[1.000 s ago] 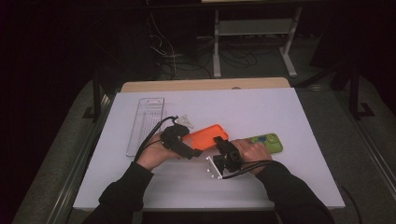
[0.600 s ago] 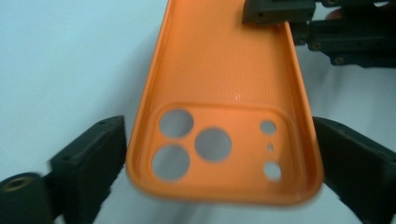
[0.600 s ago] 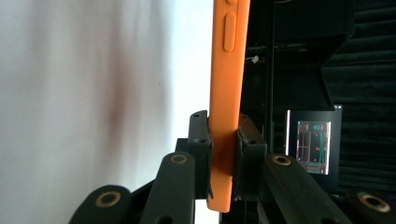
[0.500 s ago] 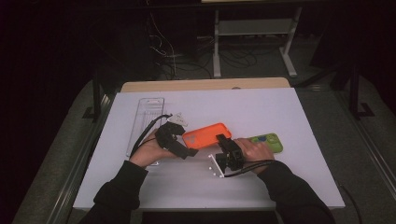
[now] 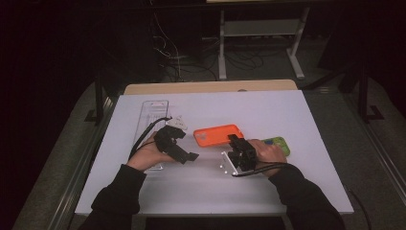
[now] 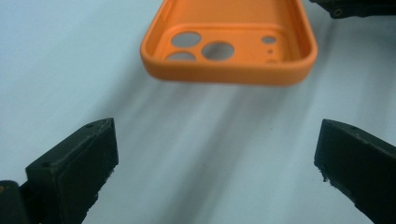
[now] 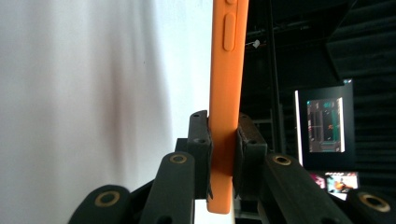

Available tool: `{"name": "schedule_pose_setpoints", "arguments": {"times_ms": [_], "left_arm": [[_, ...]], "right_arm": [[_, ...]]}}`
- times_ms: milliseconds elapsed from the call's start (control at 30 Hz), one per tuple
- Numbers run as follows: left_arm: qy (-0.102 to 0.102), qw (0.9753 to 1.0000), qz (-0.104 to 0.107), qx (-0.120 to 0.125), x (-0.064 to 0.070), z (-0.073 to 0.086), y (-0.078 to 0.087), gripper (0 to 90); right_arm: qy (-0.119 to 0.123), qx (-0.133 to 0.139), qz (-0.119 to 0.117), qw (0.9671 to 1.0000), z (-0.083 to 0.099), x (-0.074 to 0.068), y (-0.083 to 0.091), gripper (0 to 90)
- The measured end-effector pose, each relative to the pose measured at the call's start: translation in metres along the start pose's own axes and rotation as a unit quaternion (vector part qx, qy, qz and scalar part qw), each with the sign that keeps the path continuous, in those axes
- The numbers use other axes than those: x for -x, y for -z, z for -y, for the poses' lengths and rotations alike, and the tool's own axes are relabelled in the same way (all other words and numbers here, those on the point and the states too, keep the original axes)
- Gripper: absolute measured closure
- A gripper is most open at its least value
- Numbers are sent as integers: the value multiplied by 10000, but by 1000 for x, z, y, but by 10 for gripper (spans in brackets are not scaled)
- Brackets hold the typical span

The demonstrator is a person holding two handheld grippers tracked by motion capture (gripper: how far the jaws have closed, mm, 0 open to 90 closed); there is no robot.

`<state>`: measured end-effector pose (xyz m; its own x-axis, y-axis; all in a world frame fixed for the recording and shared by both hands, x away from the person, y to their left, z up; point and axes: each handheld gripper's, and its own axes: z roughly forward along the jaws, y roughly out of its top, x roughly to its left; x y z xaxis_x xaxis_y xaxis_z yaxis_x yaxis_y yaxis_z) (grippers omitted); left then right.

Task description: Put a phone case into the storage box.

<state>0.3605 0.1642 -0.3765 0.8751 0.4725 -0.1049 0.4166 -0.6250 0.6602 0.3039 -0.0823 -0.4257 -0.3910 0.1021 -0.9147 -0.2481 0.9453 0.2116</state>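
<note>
**Orange case held at one end**

Dark room all around, with a white table (image 5: pixel 287 124) in the middle. Behind the table it is too dark to make out much, just some wires and a metal stand.

The orange case (image 5: pixel 218 135) is in front of both tongs. The right tongs (image 5: pixel 238 145) are clenched on one end of it. In the right gripper view the two black jaws squeeze the thin edge of the case (image 7: pixel 224 116) from both sides. The top of the case is cut off by the picture edge, and its bottom end pokes out below the jaws.

The left tongs (image 5: pixel 190 156) are released, with the jaws wide apart and nothing between them. In the left gripper view the case (image 6: pixel 229 42) is a little way ahead of the tips, hollow side up, with round camera holes showing. Its far end is cut off at the top. It casts a blurry shadow on the table, and I cannot tell if this end rests on the table.

A green thing (image 5: pixel 277 143) sits just beside the right hand (image 5: pixel 265 152), which hides most of it. A clear tray (image 5: pixel 153 112) lies past the left hand (image 5: pixel 148 153), and it is hard to see what it holds.
</note>
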Motion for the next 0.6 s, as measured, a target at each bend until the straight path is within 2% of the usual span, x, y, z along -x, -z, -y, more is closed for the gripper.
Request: {"name": "schedule_pose_setpoints", "arguments": {"times_ms": [100, 133, 167, 200, 300, 333, 400, 467, 600], "left_arm": [[-40, 10000, -2, -37, 0, 0, 1, 0], [-101, 9999, -14, -82, -1, 0, 1, 0], [-1, 10000, -19, -29, 0, 0, -1, 0], [-121, 9998, -20, -154, -1, 0, 0, 0], [-62, 10000, 32, -19, 0, -1, -1, 0], [27, 10000, 29, 14, 0, 0, -2, 0], [-41, 10000, -20, -13, -2, 0, -1, 0], [13, 10000, 5, 22, -3, 0, -1, 0], [40, 9999, -74, 89, -5, 0, 1, 0]], "right_arm": [[-347, -47, -126, 9993, 3, 2, 0, 783], [-347, -47, -126, 9993, 3, 2, 0, 783], [-411, -27, -127, 9991, 4, 4, 0, 782], [-480, -1, -115, 9988, 5, 5, 0, 782], [-661, -27, -201, 9976, 7, 7, -1, 783], [-815, -20, -244, 9964, 8, 8, 0, 782], [-1048, -11, -314, 9940, 10, 11, 0, 783], [-1111, 57, -378, 9931, 12, 15, 0, 782], [-1481, 34, -501, 9877, 16, 19, -1, 783]]}}
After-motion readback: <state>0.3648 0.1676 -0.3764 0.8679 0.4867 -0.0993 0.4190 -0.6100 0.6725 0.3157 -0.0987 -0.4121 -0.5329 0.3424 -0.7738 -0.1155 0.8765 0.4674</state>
